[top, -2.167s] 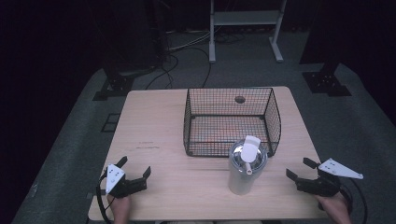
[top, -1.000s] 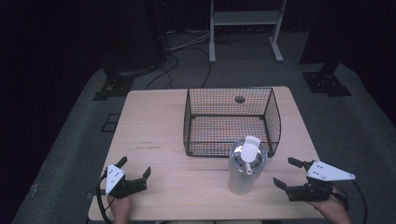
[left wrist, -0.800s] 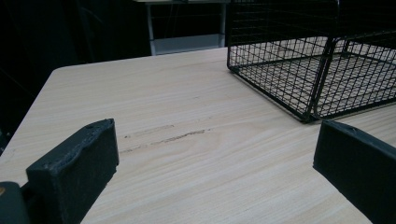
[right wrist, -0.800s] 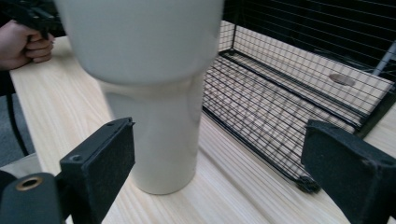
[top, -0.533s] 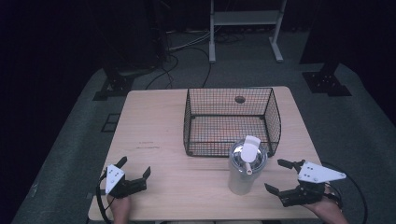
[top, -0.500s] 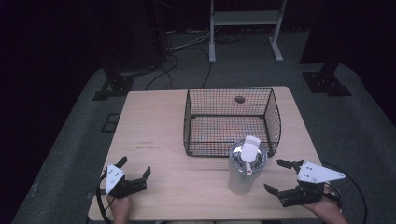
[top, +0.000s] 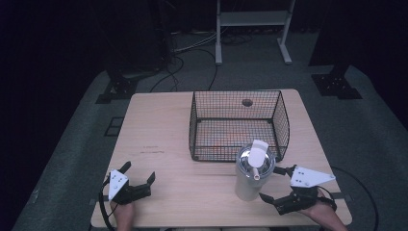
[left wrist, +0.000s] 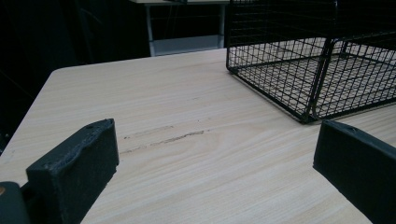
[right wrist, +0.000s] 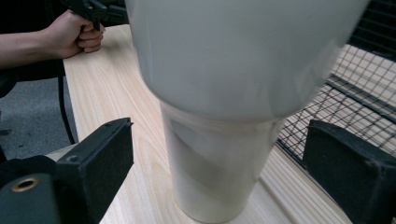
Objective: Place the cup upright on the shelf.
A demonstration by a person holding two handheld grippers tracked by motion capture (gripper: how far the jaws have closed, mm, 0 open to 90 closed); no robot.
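Lower right of the high view: the right gripper [top: 279, 185], jaws wide, lines up on the tumbler [top: 251, 179]; next, close around its base. The left gripper [top: 139, 179] rests wide.

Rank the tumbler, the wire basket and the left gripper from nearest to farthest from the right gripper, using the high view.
1. The tumbler, just left of the right gripper, standing between its open jaws.
2. The wire basket, behind the tumbler, toward the table's far side.
3. The left gripper, at the near left corner of the table.
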